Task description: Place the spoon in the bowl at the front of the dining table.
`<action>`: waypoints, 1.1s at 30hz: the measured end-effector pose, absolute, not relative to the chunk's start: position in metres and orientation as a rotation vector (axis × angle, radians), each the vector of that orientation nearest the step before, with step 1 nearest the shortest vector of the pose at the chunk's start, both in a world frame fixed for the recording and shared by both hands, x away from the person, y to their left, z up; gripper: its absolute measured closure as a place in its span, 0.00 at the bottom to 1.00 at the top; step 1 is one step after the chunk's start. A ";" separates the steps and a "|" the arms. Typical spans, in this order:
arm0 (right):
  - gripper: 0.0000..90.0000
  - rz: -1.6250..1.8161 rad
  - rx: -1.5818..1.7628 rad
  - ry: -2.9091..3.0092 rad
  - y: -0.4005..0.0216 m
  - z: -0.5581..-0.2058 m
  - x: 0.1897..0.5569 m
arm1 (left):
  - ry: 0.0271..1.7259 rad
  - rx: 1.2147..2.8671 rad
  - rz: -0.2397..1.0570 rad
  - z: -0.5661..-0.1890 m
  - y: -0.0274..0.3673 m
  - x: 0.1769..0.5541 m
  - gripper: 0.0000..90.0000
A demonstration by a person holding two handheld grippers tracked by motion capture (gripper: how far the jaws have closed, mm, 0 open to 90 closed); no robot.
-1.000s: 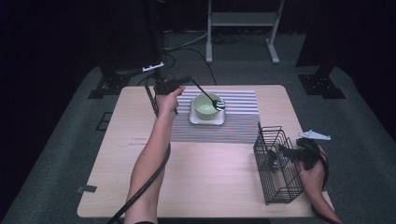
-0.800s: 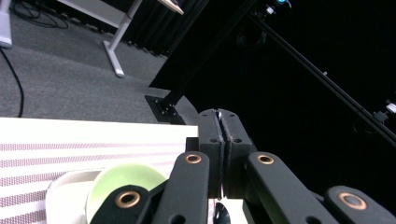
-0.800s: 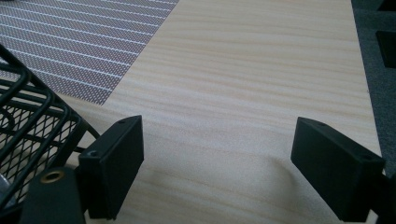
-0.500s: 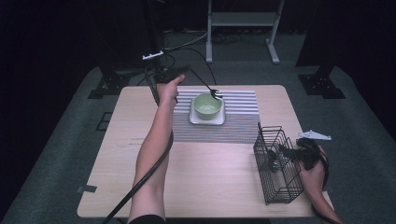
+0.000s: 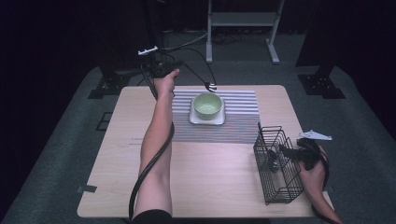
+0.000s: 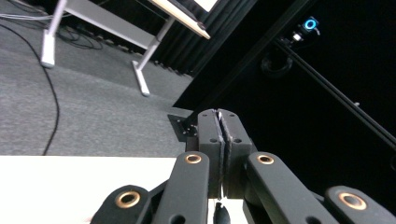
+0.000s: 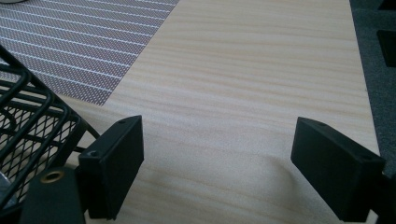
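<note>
The left gripper [image 5: 161,70], jaws pressed tight on a fork [image 5: 211,86], has lifted it out of the green bowl [image 5: 208,105], upper middle. The right gripper [image 7: 217,170] is waiting, spread wide, beside the basket [image 5: 275,163].

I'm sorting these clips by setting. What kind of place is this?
Probably a recording studio or lab, not a home: black curtains surround a lone wooden table, cables trail over grey carpet, and a glowing device sits on a dark frame.
</note>
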State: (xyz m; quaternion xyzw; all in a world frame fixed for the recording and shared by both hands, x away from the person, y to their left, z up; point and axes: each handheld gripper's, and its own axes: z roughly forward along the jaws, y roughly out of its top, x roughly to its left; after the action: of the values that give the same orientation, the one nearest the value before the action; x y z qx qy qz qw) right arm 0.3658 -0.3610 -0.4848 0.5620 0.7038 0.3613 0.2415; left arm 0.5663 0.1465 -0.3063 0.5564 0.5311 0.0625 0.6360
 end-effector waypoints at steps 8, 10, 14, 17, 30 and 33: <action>0.18 0.985 1.533 1.926 -0.361 -0.485 0.366 | 1.265 1.252 0.161 -0.320 0.160 0.565 0.99; 0.18 0.985 1.532 1.926 -0.361 -0.485 0.366 | 1.275 1.244 0.163 -0.325 0.162 0.565 0.99; 0.18 0.987 1.536 1.925 -0.361 -0.485 0.366 | 1.300 1.231 0.174 -0.333 0.166 0.565 0.99; 0.18 0.987 1.536 1.925 -0.361 -0.485 0.366 | 1.307 1.225 0.173 -0.338 0.167 0.565 0.99; 0.18 0.991 1.539 1.923 -0.362 -0.485 0.365 | 1.343 1.261 0.175 -0.362 0.160 0.566 0.99; 0.18 0.988 1.538 1.923 -0.362 -0.485 0.365 | 1.353 1.272 0.179 -0.368 0.158 0.566 0.99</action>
State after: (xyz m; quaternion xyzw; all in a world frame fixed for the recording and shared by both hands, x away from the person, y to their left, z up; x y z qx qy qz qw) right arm 0.3652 -0.3616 -0.4849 0.5624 0.7033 0.3613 0.2420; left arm 0.5657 0.1582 -0.3676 0.5477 0.5826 0.0770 0.5956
